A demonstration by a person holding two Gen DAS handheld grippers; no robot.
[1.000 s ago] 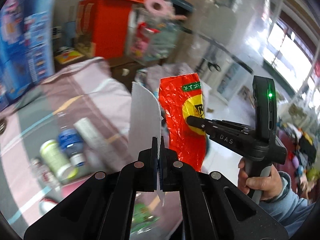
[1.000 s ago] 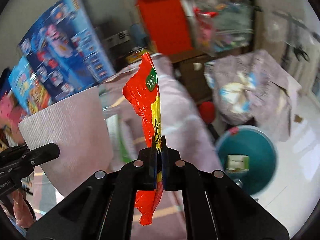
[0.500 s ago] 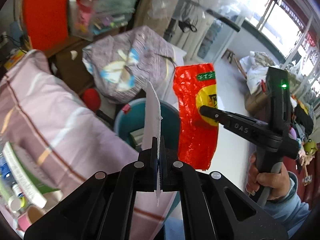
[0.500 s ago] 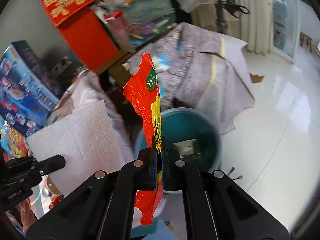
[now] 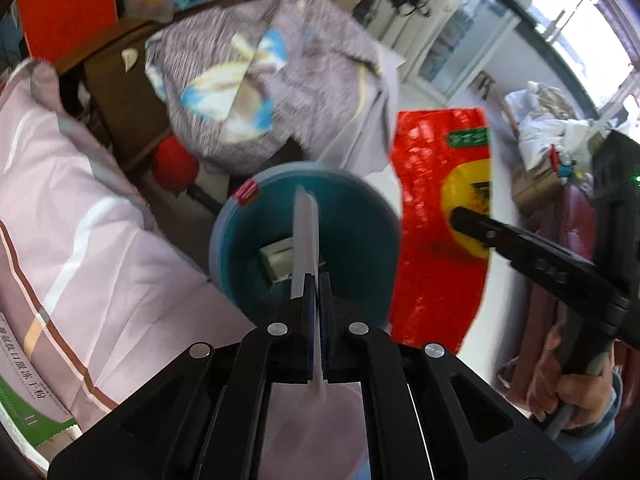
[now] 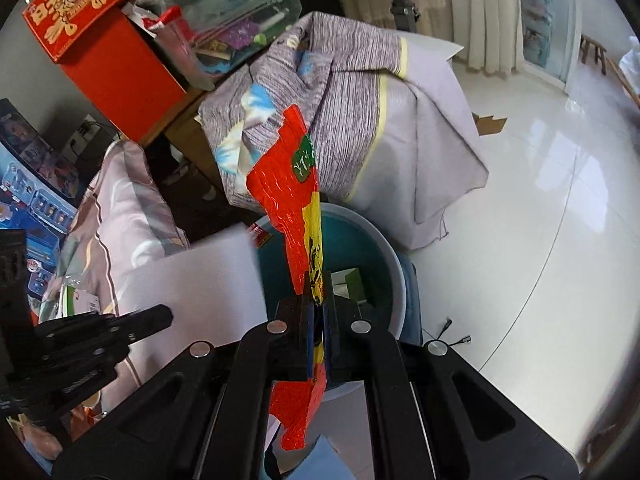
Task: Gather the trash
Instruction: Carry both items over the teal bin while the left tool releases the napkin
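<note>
L gripper (image 5: 318, 280) pinched shut on tissue (image 5: 306, 236); R gripper (image 6: 318, 280) shut on wrapper (image 6: 298, 196). Both hang over bin (image 5: 360, 196), near bed (image 5: 80, 200). Risk: light sheets may drift on release & land on floor (image 6: 540, 220) right of the bin, or cling to pads.

The bin (image 5: 224, 240) stands on the floor (image 6: 540, 240), between the draped table (image 5: 80, 220) at its left and a cloth-covered heap (image 6: 360, 100) behind it. A small carton (image 5: 276, 260) lies inside the bin. Above the bin's mouth the left tool (image 5: 318, 280) holds a paper sheet (image 5: 306, 232); just right of it the right tool (image 6: 318, 280) holds a snack wrapper (image 6: 288, 184).
</note>
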